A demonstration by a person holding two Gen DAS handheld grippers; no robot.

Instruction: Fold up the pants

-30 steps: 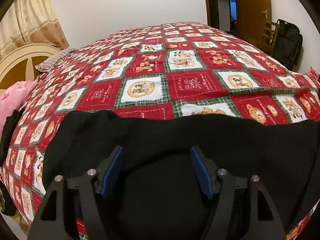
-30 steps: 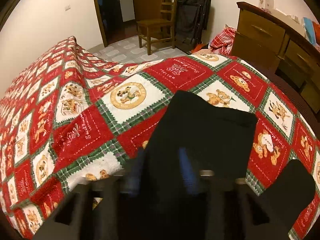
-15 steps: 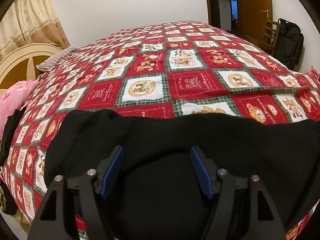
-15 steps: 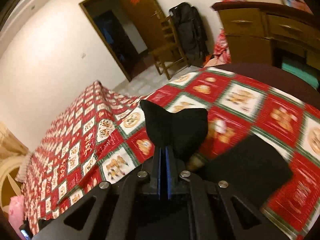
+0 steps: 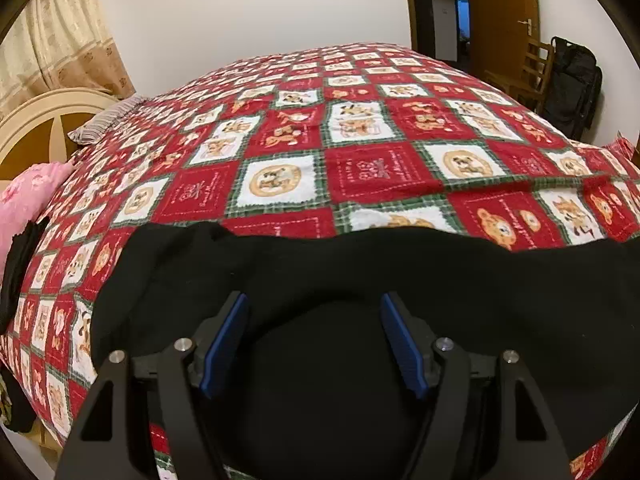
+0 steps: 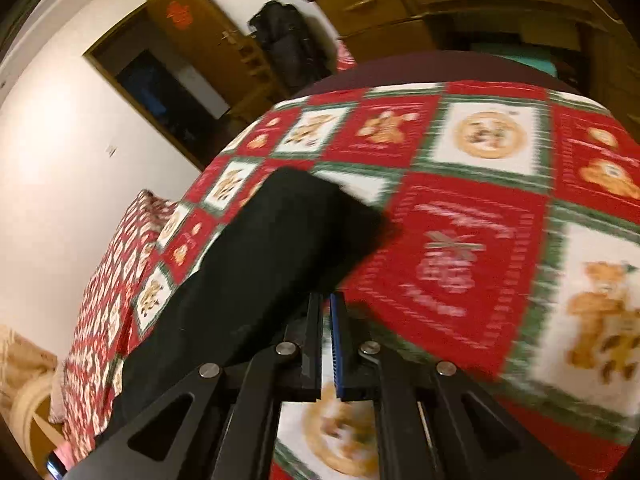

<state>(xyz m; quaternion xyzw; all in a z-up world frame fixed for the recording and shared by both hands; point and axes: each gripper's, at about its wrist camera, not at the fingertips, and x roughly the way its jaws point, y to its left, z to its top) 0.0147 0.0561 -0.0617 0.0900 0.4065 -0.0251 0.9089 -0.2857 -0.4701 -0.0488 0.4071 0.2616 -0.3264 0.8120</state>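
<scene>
The right gripper (image 6: pixel 329 344), pinching the black pants (image 6: pixel 260 272), has swung one leg sideways across the bedspread (image 6: pixel 460 240), so a fold is underway, while the left gripper (image 5: pixel 314 342) stays spread over the cloth.

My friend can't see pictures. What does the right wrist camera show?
The right gripper, jaws shut, holds an edge of black pants above a bed with a red teddy-bear quilt. Behind are a wooden dresser, a black bag and a doorway. The picture is blurry.

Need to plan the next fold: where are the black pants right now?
The pants lie across the near edge of the red quilt under the open left claw; the right view shows one end left of the claw.
</scene>
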